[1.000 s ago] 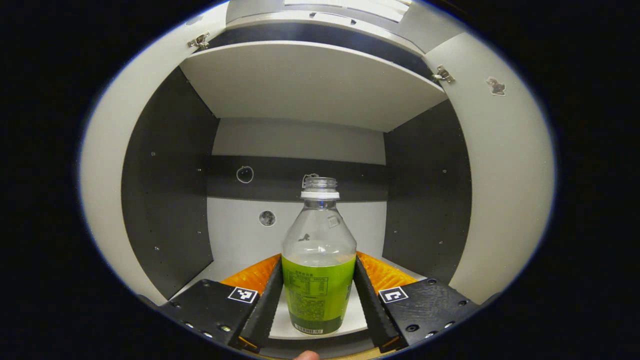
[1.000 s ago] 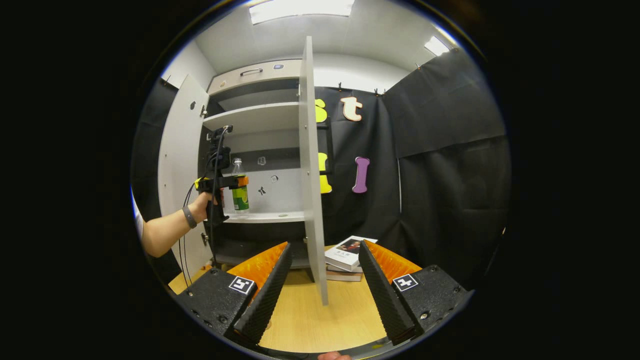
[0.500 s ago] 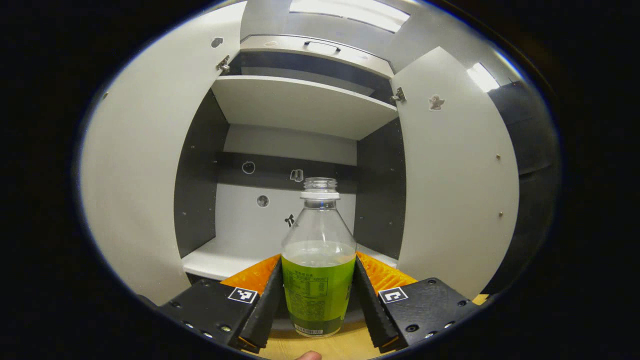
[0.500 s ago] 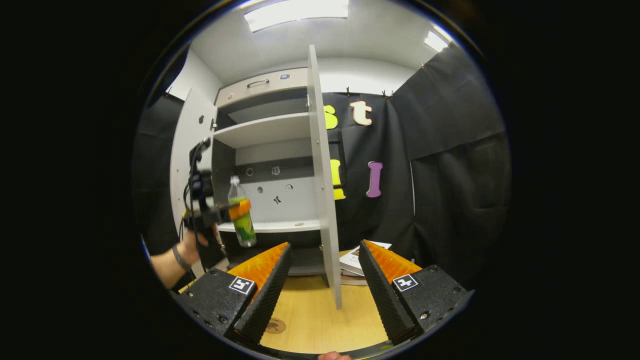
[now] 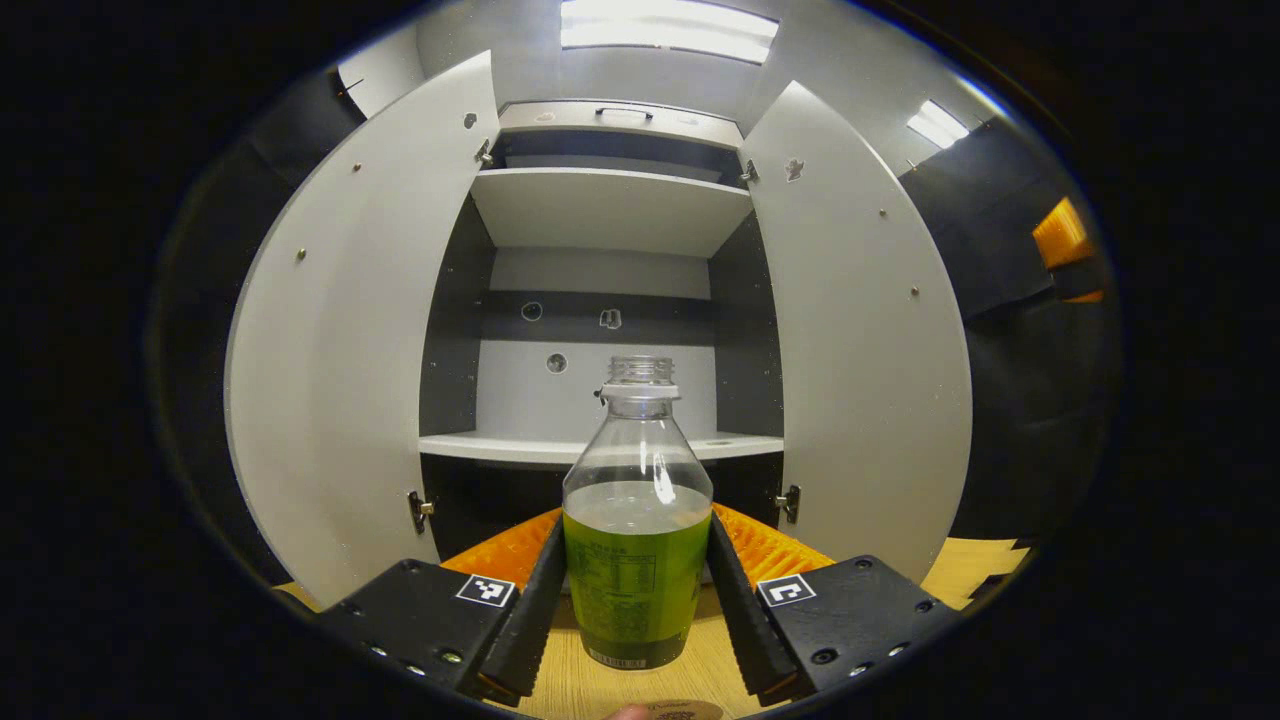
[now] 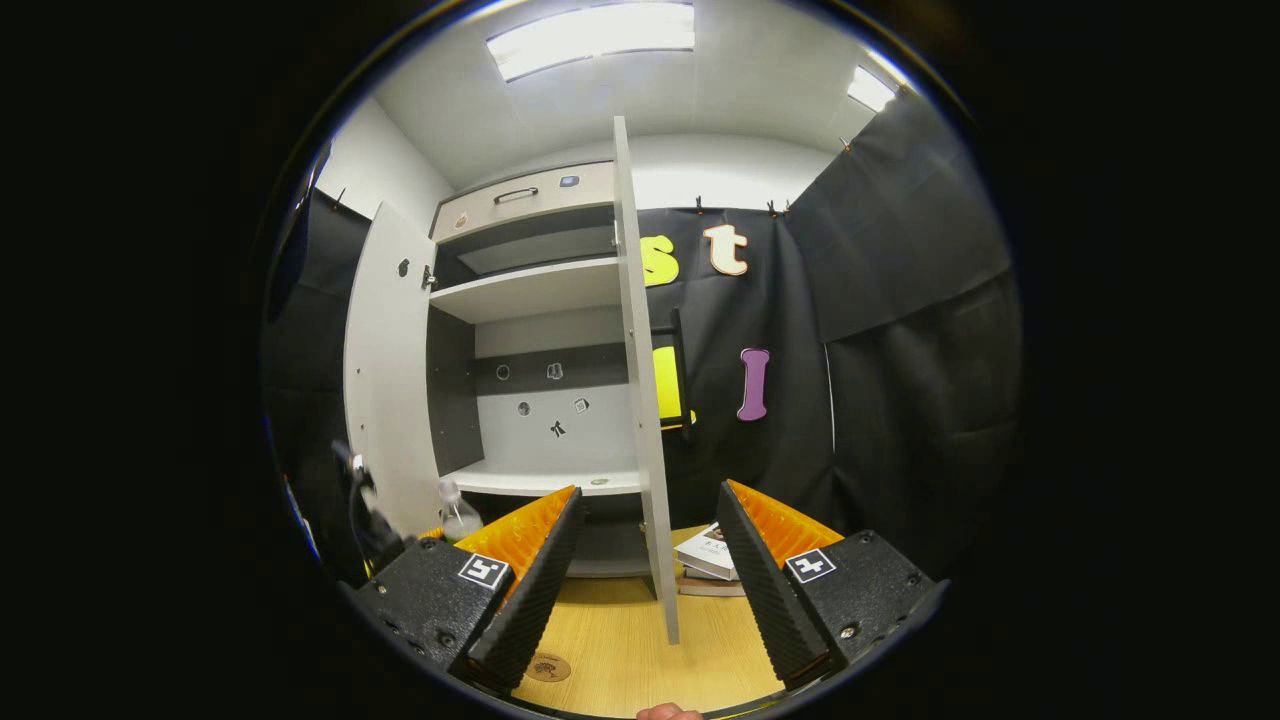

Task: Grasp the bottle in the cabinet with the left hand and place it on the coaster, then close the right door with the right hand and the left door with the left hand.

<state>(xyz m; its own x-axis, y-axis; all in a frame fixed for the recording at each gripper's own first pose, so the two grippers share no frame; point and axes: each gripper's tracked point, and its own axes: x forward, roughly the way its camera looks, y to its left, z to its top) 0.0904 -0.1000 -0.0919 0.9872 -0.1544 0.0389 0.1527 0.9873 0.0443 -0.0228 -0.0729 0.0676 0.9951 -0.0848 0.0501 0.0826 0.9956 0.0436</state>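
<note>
Bottle [image 5: 637,560] clamped by left fingers [image 5: 530,600]; right fingers [image 6: 535,580] spread, door [image 6: 640,400] edge between.

Ceiling light panels [image 6: 590,25] glow above a wooden table [image 6: 620,640].

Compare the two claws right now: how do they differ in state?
The left claw is shut on the bottle, both fingers pressing its green label; the right claw is open and holds nothing. The left claw faces straight into the cabinet between both open doors; the right claw faces the right door edge-on. Both hang above the wooden table.
</note>
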